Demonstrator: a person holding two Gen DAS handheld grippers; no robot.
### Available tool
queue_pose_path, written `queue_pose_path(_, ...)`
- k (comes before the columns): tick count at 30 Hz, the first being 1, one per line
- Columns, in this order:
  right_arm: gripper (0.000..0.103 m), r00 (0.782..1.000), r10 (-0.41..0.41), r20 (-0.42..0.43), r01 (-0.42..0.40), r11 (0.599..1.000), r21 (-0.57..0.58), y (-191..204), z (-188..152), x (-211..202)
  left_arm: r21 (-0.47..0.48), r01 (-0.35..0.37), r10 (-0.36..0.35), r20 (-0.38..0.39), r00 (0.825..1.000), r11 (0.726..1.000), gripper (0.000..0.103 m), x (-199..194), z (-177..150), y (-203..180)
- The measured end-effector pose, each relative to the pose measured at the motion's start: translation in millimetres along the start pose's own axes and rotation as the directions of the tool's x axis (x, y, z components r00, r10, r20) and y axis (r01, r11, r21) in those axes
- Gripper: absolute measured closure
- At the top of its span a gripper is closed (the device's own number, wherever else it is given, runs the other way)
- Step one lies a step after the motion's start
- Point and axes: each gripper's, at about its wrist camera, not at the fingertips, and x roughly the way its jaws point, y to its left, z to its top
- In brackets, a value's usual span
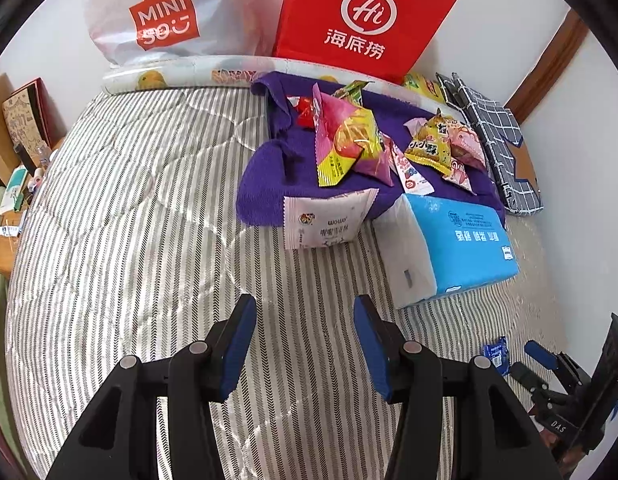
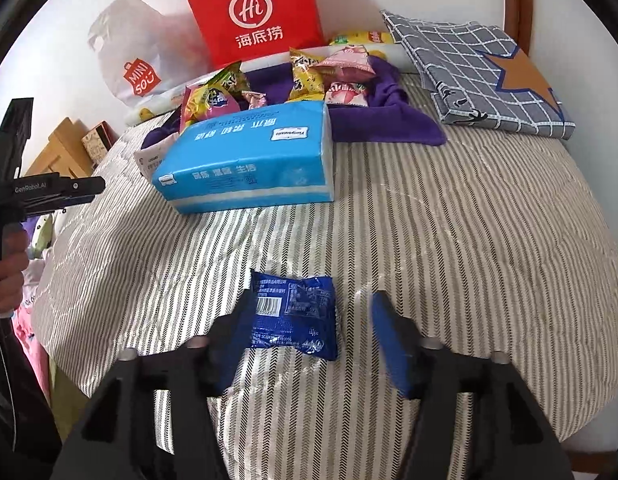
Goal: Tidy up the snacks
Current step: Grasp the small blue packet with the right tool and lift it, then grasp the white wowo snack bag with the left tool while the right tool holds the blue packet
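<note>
One blue packet (image 2: 295,314) lies apart from the tissue pack (image 2: 249,156) between the spread right gripper (image 2: 313,340) jaws — unpinched; the snack pile (image 1: 389,148) behind the pack looks unsorted. Left gripper (image 1: 305,344) is spread, empty.

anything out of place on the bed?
One blue snack packet lies alone on the striped cover, apart from the other snacks heaped on the purple cloth. It sits flat between the open right gripper fingers, not pinched. A tissue pack sits among the snacks. Nothing spilled or torn.
</note>
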Motion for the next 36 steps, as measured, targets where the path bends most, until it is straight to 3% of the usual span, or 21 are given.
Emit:
queue_pose_path(5,0.035,0.997,0.068,-0.04,-0.067,0.997,0.035,6,-4,23,0.007,0.01,-0.01,0.002,1.0,1.0,0.055,3,-2,3)
queue_pose_path(12,0.028,1.0,-0.007,-0.004,0.007,0.999,0.037,21,-9,32,0.002,0.028,-0.028,0.016,0.999,1.0,0.055,7,-1,9)
queue_pose_path(13,0.028,0.999,-0.04,-0.003,0.04,0.999,0.016,26,-9,33,0.003,0.029,-0.029,0.016,0.999,1.0,0.055,8,0,9)
queue_pose_path(16,0.045,0.986,-0.164,0.022,0.165,0.985,-0.046,37,-13,35,0.015,0.023,-0.023,0.019,1.0,1.0,0.055,13,4,6)
queue_pose_path(21,0.054,0.987,-0.157,0.027,0.158,0.987,-0.015,28,-13,32,0.024,-0.008,0.008,0.03,1.0,1.0,0.055,27,15,0)
queue_pose_path(25,0.055,0.992,-0.124,0.019,0.124,0.992,0.006,19,-11,27,0.024,0.008,-0.009,0.024,1.0,1.0,0.055,42,23,-6)
queue_pose_path(31,0.055,0.99,-0.137,0.031,0.137,0.991,0.014,9,-7,22,0.042,0.028,-0.03,0.053,0.998,0.999,0.046,57,34,-21)
queue_pose_path(36,0.055,0.988,-0.154,0.035,0.153,0.988,0.014,1,-2,23,0.04,0.011,-0.014,0.059,0.998,0.999,0.045,67,41,-28)
